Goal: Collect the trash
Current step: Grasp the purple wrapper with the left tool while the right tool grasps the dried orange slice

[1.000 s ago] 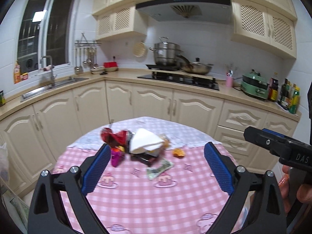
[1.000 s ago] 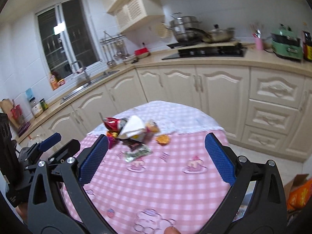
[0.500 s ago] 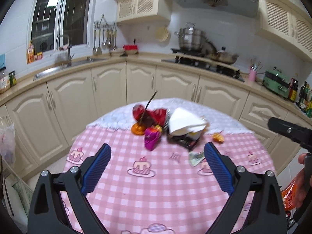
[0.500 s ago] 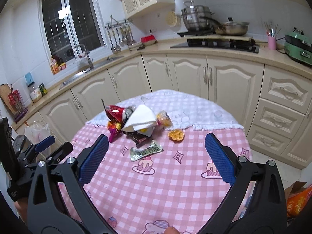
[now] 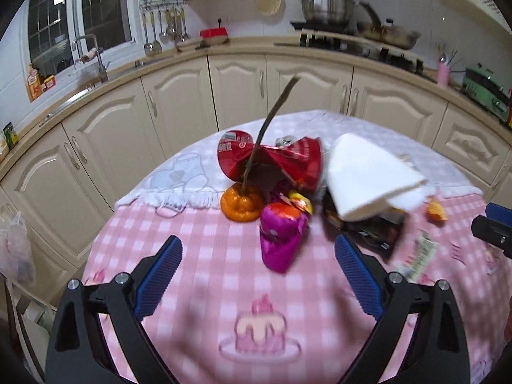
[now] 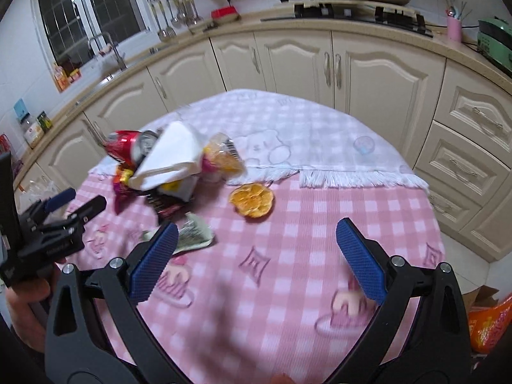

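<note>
A heap of trash lies on the round table with the pink checked cloth (image 5: 204, 275). It holds a crushed red can (image 5: 272, 161), a white napkin (image 5: 368, 176), a magenta wrapper (image 5: 281, 236), an orange peel (image 5: 241, 203) with a twig, and dark wrappers (image 5: 371, 230). My left gripper (image 5: 257, 272) is open, just short of the magenta wrapper. In the right wrist view an orange peel (image 6: 252, 200) and a green-white wrapper (image 6: 192, 235) lie apart from the heap. My right gripper (image 6: 256, 256) is open above the cloth near them.
Cream cabinets (image 5: 236, 89) and a counter curve behind the table. A white fringed cloth (image 6: 288, 137) covers the far half of the table. A plastic bag (image 5: 16, 249) hangs at the left. An orange bag (image 6: 489, 323) lies on the floor at the right.
Both grippers have moved closer to the table and the trash heap, which now looks larger. Both stay open and hold nothing.
</note>
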`<state>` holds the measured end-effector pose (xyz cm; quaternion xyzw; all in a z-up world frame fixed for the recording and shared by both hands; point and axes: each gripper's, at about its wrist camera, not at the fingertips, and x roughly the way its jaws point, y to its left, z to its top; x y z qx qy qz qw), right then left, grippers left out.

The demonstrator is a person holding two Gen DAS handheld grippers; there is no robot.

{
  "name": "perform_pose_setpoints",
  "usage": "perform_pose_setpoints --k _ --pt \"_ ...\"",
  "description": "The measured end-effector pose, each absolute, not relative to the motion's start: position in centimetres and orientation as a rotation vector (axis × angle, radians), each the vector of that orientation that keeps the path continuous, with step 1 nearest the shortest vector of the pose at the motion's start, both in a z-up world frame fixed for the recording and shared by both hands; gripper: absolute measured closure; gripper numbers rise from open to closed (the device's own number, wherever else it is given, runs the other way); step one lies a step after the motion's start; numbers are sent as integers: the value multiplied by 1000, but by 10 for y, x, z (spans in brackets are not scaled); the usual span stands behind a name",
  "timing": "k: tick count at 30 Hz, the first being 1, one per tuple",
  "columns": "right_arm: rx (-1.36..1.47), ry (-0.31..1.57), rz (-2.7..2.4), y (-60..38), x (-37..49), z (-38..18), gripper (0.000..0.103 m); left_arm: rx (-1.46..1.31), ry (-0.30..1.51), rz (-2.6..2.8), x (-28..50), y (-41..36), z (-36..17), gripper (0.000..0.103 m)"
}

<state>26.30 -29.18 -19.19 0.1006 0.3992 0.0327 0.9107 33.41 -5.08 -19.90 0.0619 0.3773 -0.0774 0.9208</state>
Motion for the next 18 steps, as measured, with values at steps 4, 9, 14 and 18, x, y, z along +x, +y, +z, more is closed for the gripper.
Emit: perform_pose_setpoints --k 4,9,14,18 --pt "185 868 89 -288 291 -204 9 124 830 -185 358 -56 -214 9" --pt "120 892 75 -278 308 -216 50 73 867 -216 374 -55 -220 11" --pt "102 885 110 -273 300 -216 62 12 892 -270 376 -51 -223 66" --pt "132 865 119 -275 286 -211 62 -31 879 -301 364 -45 -223 67"
